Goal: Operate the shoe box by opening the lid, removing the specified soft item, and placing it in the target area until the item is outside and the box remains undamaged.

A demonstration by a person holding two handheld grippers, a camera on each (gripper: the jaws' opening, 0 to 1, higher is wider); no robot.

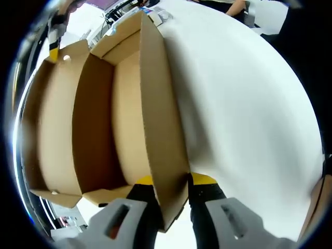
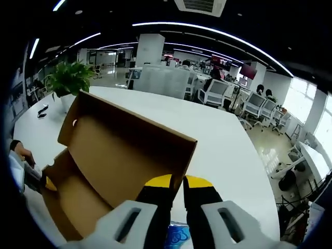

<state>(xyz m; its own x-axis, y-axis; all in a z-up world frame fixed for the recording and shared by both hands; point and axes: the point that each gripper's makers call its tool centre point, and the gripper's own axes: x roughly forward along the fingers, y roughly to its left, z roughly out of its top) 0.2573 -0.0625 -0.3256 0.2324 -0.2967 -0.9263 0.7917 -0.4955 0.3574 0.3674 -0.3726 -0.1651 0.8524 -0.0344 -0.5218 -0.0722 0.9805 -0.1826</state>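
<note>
While both grippers [image 1: 174, 181] [image 2: 177, 181] pinch the shoe box [image 1: 104, 119] lid [image 2: 122, 150], a plant [image 2: 70, 78] shows rightward.

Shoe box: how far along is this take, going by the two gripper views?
Done: the lid is up, and the shoe box stands open on the white table; the visible interior looks bare. In hand: the left claw is clamped on the box's side wall, while the right claw sits at the lid edge, its grip unclear. Left: no soft item is visible, so removal and placement cannot be confirmed.
</note>
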